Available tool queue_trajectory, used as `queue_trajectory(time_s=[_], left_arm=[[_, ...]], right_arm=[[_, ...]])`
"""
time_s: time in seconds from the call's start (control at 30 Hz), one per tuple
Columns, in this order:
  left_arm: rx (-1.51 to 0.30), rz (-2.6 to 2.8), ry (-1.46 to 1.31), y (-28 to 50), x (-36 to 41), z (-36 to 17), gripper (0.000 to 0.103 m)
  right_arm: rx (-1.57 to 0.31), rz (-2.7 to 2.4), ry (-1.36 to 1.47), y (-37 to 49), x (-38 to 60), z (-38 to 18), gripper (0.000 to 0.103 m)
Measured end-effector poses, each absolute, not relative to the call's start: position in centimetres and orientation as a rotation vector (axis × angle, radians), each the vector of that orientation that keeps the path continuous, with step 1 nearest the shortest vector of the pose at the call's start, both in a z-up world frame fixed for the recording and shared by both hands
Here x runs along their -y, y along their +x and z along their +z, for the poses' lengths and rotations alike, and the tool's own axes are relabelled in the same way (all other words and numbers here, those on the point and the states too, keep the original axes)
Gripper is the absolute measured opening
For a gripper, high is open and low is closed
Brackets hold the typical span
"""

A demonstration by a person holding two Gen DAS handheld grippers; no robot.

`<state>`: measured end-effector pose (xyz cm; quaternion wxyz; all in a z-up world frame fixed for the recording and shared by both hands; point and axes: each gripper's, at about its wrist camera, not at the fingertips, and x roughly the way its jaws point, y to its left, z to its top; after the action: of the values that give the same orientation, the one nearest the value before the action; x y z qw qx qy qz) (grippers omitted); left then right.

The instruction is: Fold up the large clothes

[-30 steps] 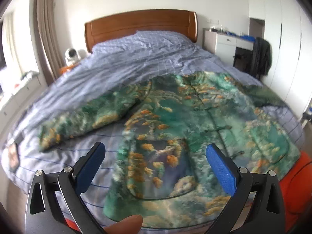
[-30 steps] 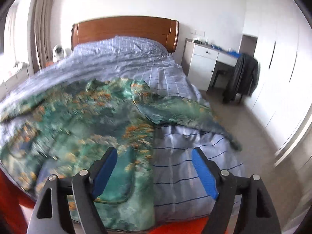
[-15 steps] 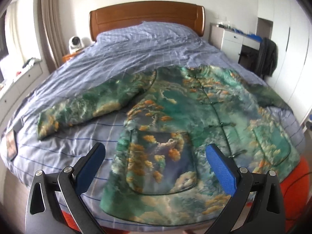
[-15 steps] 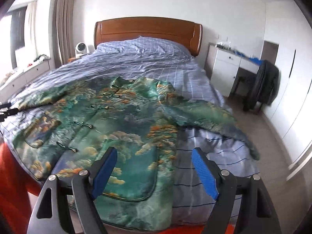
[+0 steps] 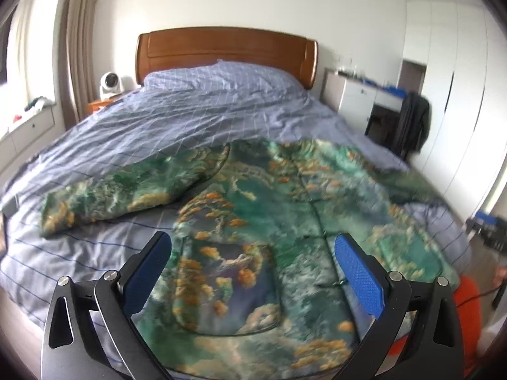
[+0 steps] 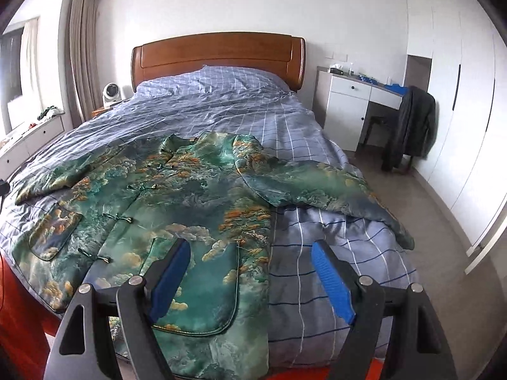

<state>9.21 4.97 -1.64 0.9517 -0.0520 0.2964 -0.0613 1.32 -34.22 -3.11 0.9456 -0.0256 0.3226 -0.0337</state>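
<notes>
A large green jacket [image 5: 269, 221] [image 6: 177, 202] with orange and grey landscape print lies spread face up on the bed, sleeves out to both sides, hem at the near edge. My left gripper [image 5: 253, 253] hovers open above its left patch pocket [image 5: 228, 288], blue pads wide apart and empty. Over the jacket's right side, my right gripper [image 6: 250, 259] is open too, with nothing between its fingers. The right sleeve [image 6: 323, 190] stretches toward the bed's right edge, and the left sleeve [image 5: 126, 193] lies out to the left.
The bed [image 6: 332, 253] has a blue checked cover and a wooden headboard [image 6: 218, 57]. A white desk [image 6: 351, 101] and a chair draped with a dark coat [image 6: 412, 123] stand right of it. White wardrobes line the right wall. A small fan [image 6: 111, 93] sits at the left.
Both views swung and steadied on the bed; the right view now looks further left over the jacket. A fingertip at the bottom of the left view is gone. Both grippers stayed open.
</notes>
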Motion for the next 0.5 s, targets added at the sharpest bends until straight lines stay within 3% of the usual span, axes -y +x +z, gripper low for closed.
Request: queue_trajectory(time_s=[0.5], left_arm=[[-0.645,-0.105,-0.111,10.1,-5.0,-2.9,0.103]], right_arm=[[-0.712,-0.047,0.213,2.2,38.9,-5.6,0.081]])
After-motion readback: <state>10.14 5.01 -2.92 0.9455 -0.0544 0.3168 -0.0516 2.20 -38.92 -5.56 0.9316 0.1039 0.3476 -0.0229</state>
